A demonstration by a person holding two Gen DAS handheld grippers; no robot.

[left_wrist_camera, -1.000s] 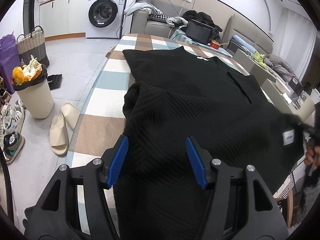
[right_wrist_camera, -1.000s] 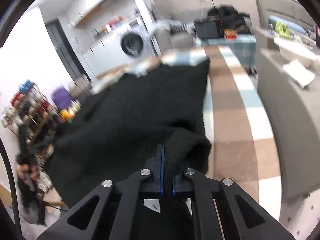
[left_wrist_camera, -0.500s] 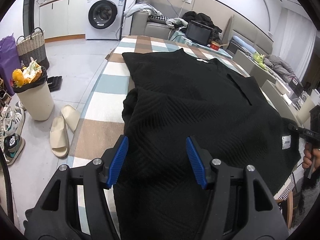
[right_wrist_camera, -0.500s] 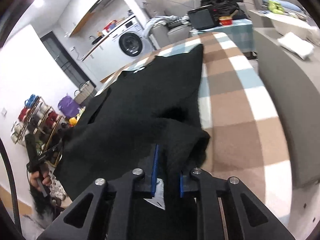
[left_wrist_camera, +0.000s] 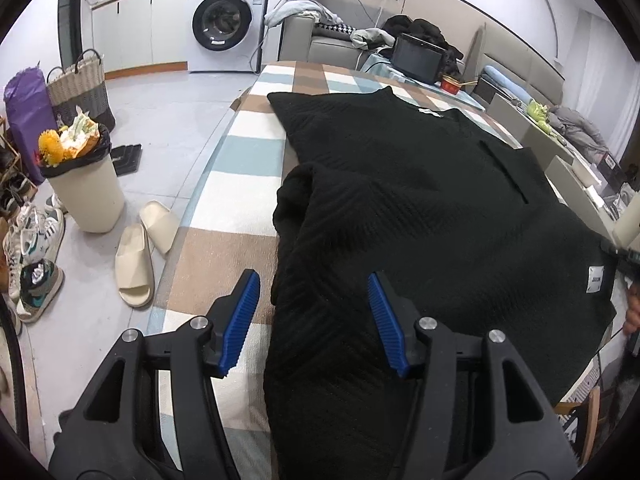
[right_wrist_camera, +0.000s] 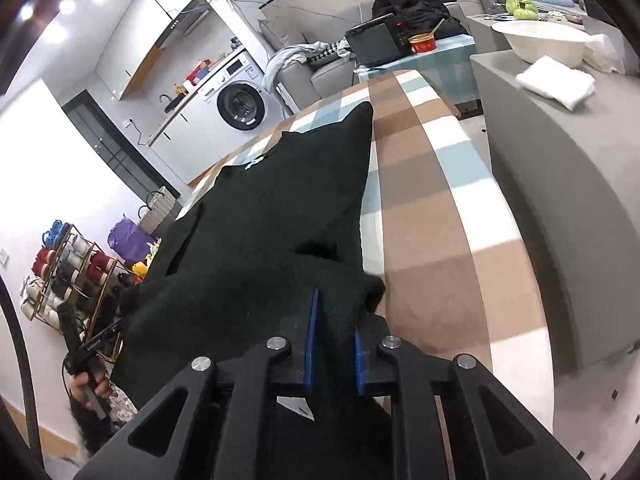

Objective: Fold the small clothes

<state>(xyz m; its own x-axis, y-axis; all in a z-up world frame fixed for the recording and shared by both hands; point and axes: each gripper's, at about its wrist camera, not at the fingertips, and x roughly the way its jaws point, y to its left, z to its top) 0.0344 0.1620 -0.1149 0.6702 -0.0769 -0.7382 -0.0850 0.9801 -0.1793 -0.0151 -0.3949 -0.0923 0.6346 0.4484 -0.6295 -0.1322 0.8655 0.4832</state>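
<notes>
The jaws of the left gripper (left_wrist_camera: pixel 314 322) are standing wide apart, straddling a raised fold of the black knit sweater (left_wrist_camera: pixel 420 208) without pinching it, while the jaws of the right gripper (right_wrist_camera: pixel 334 340) are pressing nearly together on a bunched corner of the same sweater (right_wrist_camera: pixel 280 216). The garment is lying spread ahead of both pairs of jaws across the checked blanket (left_wrist_camera: pixel 248 184) that is covering the counter (brown, blue and white squares), its white neck label (left_wrist_camera: pixel 430 111) sitting at the far end and a white tag (left_wrist_camera: pixel 595 279) showing off to the right of the left jaws. Left of those jaws, on the floor, a pair of beige slippers (left_wrist_camera: pixel 142 252) is lying beside a full bin (left_wrist_camera: pixel 86 188); far ahead a washing machine (left_wrist_camera: pixel 228 24) is standing.
</notes>
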